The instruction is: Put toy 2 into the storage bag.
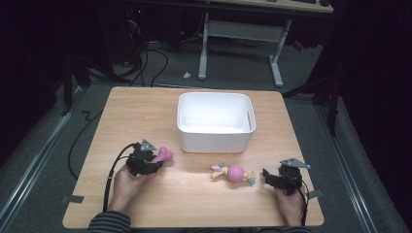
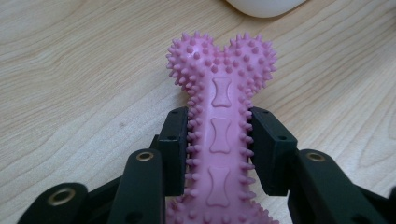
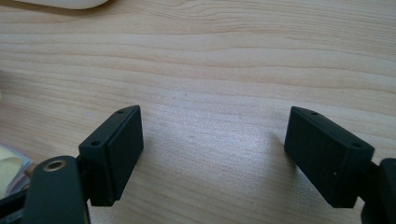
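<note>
High view, table: a light wooden table [image 1: 145, 111] fills the middle of the frame, on grey carpet with dark surroundings.
High view, bin: a white plastic bin [image 1: 215, 121] stands at the centre of the table, slightly above the middle of the frame, open at the top.
High view, left gripper: the left gripper [image 1: 154, 162] sits at lower left of the table, held by a hand [image 1: 127, 183] that comes from a striped sleeve [image 1: 110, 223] at the bottom edge.
Pink bone toy: a pink spiked bone toy [image 1: 163, 155] sticks out of the left gripper toward the upper right, its free end near the bin's lower left corner but apart from it.
Left gripper view, jaws: the two black pads press on either side of the bone toy's [image 2: 219, 135] shaft, closed on it; the knobbed end points to the top of the frame, over wood grain, with the bin's white edge [image 2: 264, 5] at top centre.
Rope toy: a pink ball toy with yellow and blue tassel ends [image 1: 234, 173] lies on the table below the bin, between the two grippers, touching neither.
High view, right gripper: the right gripper [image 1: 266, 175] rests at lower right, just beside the rope toy's right end.
Right gripper view, jaws: the right gripper [image 3: 212, 140] has its pads set wide apart with bare wood between them, holding nothing; a pale yellow scrap, too little to identify, shows at the lower left edge.
</note>
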